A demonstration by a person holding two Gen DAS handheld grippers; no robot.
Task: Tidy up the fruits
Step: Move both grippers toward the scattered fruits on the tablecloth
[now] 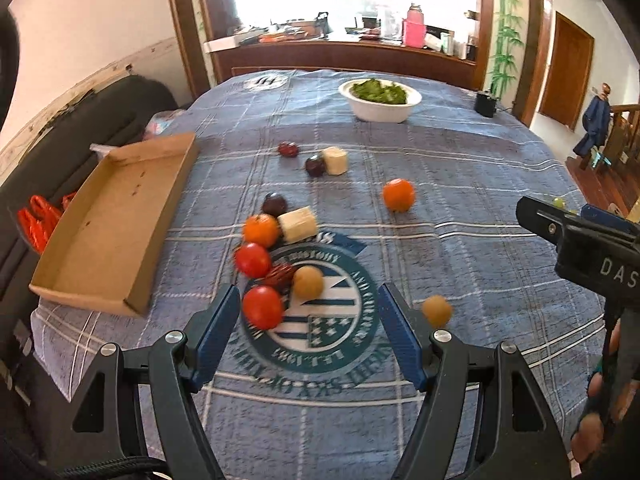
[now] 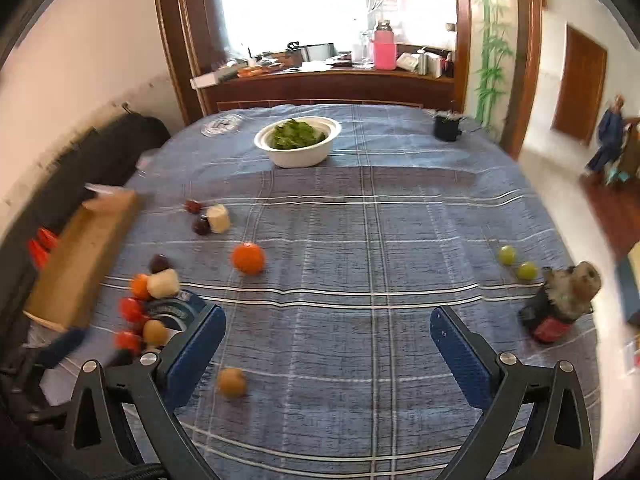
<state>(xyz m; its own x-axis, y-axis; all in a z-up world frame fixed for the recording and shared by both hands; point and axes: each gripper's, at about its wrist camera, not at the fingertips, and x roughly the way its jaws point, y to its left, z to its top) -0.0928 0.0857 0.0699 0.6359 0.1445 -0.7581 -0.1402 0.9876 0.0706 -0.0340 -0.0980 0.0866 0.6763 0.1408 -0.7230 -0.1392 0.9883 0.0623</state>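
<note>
Spread wide, left hand-held gripper (image 1: 310,334) over the worktop (image 1: 460,208), nearest red tomato (image 1: 262,306) just inside the left pad. Spread too, right hand-held gripper (image 2: 328,354), holding nothing. Barely begun by the look of it: cardboard tray (image 1: 116,216) bare, round glossy fruits scattered on woven checked cloth, orange (image 1: 398,195) apart, pale blocky chunks (image 1: 298,224) among them.
</note>
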